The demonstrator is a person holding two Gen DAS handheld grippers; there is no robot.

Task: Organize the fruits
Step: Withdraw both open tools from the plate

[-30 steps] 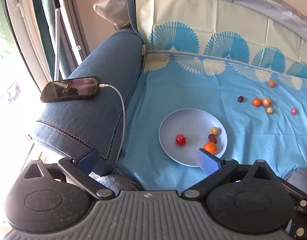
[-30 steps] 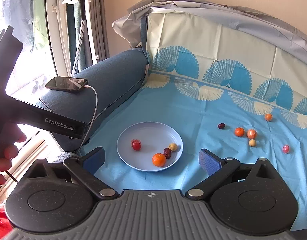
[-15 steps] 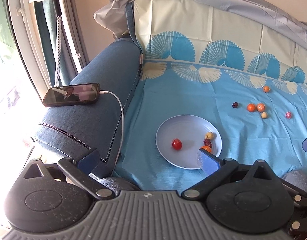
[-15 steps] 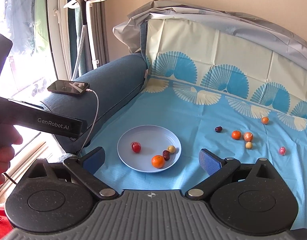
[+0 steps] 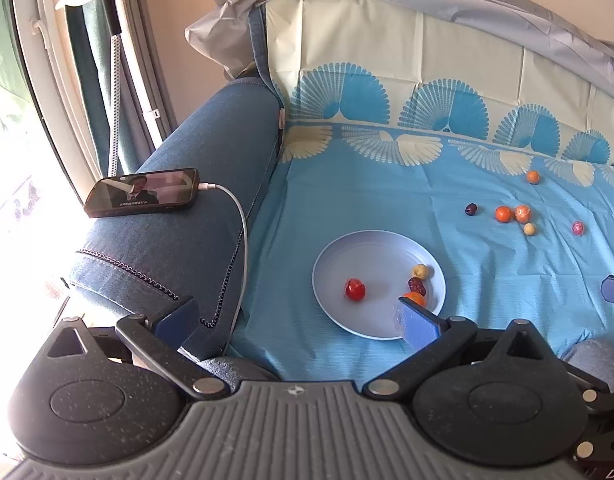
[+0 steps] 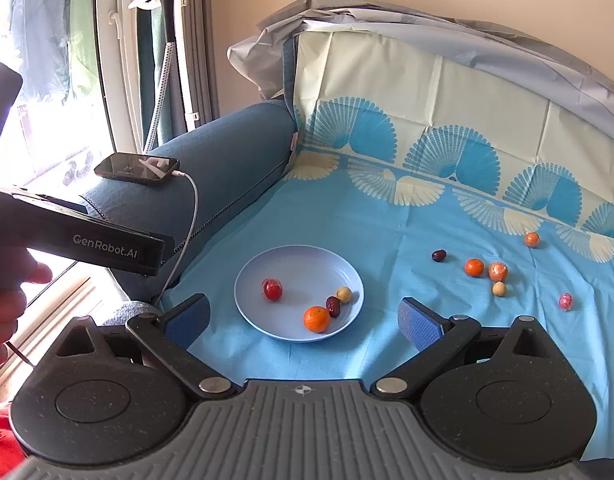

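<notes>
A blue fan-patterned cloth covers the sofa seat; on it the round pale-blue plastic plate already holds four small fruits, while six loose fruits lie well apart to its right. Left gripper and right gripper hover spread, empty, likely choosing the next pick
</notes>
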